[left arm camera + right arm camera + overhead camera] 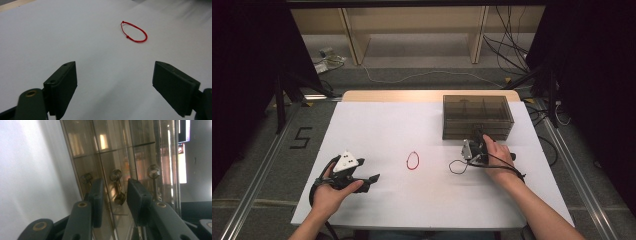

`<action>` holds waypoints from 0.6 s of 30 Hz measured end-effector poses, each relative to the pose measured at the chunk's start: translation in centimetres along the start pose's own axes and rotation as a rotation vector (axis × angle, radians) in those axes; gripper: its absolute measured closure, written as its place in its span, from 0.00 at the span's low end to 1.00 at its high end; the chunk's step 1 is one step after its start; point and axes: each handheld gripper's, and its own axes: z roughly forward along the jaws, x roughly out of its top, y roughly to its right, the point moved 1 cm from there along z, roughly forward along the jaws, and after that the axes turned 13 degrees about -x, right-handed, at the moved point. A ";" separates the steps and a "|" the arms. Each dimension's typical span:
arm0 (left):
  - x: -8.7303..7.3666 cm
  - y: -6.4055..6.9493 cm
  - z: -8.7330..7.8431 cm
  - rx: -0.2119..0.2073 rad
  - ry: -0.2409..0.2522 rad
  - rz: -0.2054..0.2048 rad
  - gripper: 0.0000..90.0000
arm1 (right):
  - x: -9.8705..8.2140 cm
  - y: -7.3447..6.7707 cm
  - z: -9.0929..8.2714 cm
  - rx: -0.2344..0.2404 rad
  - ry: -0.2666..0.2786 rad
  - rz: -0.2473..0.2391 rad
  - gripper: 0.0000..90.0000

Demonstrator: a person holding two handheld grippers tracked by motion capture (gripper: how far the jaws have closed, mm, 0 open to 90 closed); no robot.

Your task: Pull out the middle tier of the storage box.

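Up close, the right gripper (112,195) has its two black jaws drawn in narrow around a small brass knob (120,198) on the front of the smoky transparent drawer box (117,150) — the knob sits in the gap between the pads, yet daylight shows on either side of it, so the pads flank it rather than press it. Two more knobs of the same kind stand on the box front, one to each side of the jaws. In the high view the right gripper (475,145) is held by the right hand (497,157) hard against the lower front of the drawer box (477,116), which stands at the far right of the white table (377,130). The left gripper (113,85) is another matter: its jaws are spread wide with nothing between them, hovering over bare white surface, and a red string bracelet (134,31) lies well ahead of them. Seen from above, the left gripper (362,179) rests in the left hand (332,192) near the table's front left, and the bracelet (413,160) lies between the two grippers, apart from both.
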 end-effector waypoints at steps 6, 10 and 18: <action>0.0 0.0 0.0 0.000 0.003 0.000 0.22 | 0.1 -0.2 0.0 -0.025 -0.003 -0.035 0.79; 0.0 0.0 0.0 -0.004 0.005 0.003 0.22 | 0.2 -0.5 0.0 -0.055 -0.004 -0.071 0.82; 0.0 0.1 0.0 -0.003 0.005 0.005 0.22 | 0.3 -0.8 0.0 -0.089 -0.003 -0.117 0.85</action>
